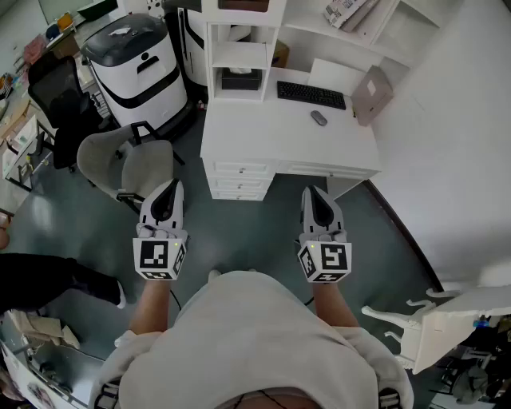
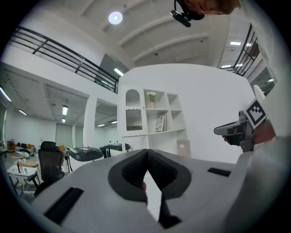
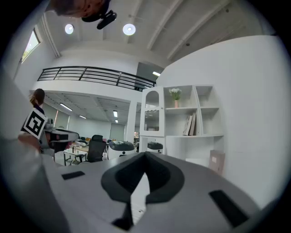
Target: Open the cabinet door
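Nearest, my left gripper (image 1: 168, 190) and right gripper (image 1: 317, 196) have jaws together, empty; the white arched glass-fronted cabinet door (image 3: 152, 111) stands upright well ahead between them, neither clearly nearer

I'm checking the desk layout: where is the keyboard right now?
In the head view, the keyboard lies at the back of the white desk, just behind the mouse and right of the shelf unit.

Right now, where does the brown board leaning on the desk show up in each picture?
Head view: board, upper right.
Left gripper view: board, right of centre.
Right gripper view: board, lower right.
Shared landmark: books, up and left of it in each.
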{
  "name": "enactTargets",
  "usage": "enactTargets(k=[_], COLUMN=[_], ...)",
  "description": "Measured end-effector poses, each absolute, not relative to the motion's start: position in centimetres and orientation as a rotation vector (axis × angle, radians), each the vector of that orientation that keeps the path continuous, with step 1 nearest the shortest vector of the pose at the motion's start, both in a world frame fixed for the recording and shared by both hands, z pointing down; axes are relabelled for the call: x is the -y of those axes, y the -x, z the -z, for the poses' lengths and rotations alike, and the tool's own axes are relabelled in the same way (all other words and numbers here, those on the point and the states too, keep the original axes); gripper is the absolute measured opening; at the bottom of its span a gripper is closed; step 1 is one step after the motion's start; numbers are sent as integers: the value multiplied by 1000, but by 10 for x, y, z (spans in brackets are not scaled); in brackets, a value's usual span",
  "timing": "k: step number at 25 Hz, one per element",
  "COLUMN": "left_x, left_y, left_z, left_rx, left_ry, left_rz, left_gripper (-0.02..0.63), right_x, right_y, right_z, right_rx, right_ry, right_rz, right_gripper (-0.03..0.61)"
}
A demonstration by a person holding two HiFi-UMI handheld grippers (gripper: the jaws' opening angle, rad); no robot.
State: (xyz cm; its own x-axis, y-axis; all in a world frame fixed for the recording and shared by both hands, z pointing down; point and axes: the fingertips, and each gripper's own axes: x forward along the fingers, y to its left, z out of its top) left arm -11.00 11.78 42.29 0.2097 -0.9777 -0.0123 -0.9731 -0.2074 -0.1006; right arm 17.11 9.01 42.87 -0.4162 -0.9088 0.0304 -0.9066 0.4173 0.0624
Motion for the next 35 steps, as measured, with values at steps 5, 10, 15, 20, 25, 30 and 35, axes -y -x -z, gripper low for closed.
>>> enactTargets(k=[5,10,15,20,25,30,35], left_x=[-119,-116,-112,-110,-112,-115,-103], left_y=[105,99,90,81,71,67,75], left_z=[-427,-430,-430,-428,-429,-430,-429], left_rx=[-1925,-1930,-1947,-1968,-1994,-2018,-2033], left_ry=[2376,2377,2362,2344,2323,2301,2291], left_rz=[86,95,103,108,112,125,130], left_gripper=[-2,-2,-2,-2,-2,-2,-2], right_x=[-91,-90,-84,-81,-77,-72,-57], right_y=[-175,-181,-192,-200,-210,-211,-204], right_z=[-431,-433,-436,-435,-439,-444,-444], right_rx=[2595,2609,2627,2649,2666,2688,2696], right_ry=[-1657,-1665,-1650,-1622,-1589,-1559,-1535], right_rz=[54,47,31,32,34,19,11], right_gripper=[3,3,3,5,5,5,5])
